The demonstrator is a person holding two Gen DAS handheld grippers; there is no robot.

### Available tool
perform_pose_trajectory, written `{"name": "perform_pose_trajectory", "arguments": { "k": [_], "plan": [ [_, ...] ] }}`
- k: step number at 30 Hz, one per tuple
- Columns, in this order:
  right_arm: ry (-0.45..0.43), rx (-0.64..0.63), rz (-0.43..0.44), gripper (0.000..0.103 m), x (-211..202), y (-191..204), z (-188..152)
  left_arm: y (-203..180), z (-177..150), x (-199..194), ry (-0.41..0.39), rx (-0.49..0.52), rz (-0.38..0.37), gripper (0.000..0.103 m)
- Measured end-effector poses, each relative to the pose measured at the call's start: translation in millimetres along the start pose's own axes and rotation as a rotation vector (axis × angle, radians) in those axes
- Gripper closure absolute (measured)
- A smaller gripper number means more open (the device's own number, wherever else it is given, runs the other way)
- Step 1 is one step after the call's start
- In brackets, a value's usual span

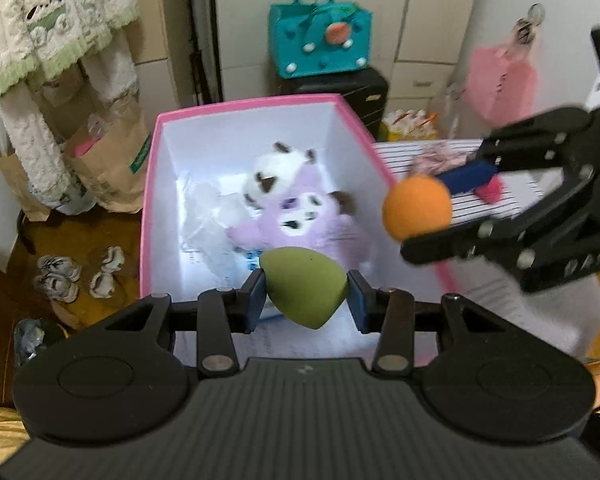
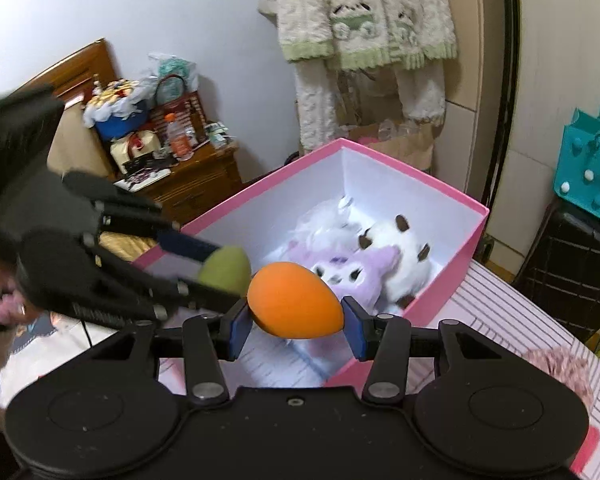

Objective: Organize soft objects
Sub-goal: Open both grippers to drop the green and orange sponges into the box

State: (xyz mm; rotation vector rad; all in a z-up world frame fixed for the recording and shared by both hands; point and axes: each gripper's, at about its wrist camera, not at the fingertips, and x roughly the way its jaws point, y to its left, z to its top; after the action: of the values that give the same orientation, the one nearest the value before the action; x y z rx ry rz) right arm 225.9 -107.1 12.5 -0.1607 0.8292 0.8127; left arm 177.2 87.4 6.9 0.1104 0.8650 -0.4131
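Striped table point(image 2: 512, 320), pink box point(image 1: 150, 184) holding plush toys point(image 1: 300, 216), left gripper point(image 1: 306, 296) clamping green sponge point(image 1: 304, 286), right gripper point(image 2: 296, 322) clamping orange sponge point(image 2: 294, 300).

right gripper point(image 2: 296, 314) clamps orange sponge point(image 2: 294, 305) above pink box point(image 2: 452, 268)

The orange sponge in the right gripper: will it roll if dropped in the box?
Probably: the orange sponge is smooth and egg-shaped, so it may roll slightly. The plush toys in the pink box would likely stop it. It looks light.
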Motion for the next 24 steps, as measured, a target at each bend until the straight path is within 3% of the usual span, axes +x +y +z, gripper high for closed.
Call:
{"name": "perform_pose_trajectory", "arguments": {
  "k": [13, 24],
  "plan": [
    [0.133, 0.056, 0.025, 0.049, 95, -27, 60, 40, 23, 85, 0.169, -0.003, 0.033, 0.06],
    [0.152, 0.056, -0.025, 0.044, 119, -31, 67, 44, 27, 98, 0.179, -0.02, 0.009, 0.052]
  ]
}}
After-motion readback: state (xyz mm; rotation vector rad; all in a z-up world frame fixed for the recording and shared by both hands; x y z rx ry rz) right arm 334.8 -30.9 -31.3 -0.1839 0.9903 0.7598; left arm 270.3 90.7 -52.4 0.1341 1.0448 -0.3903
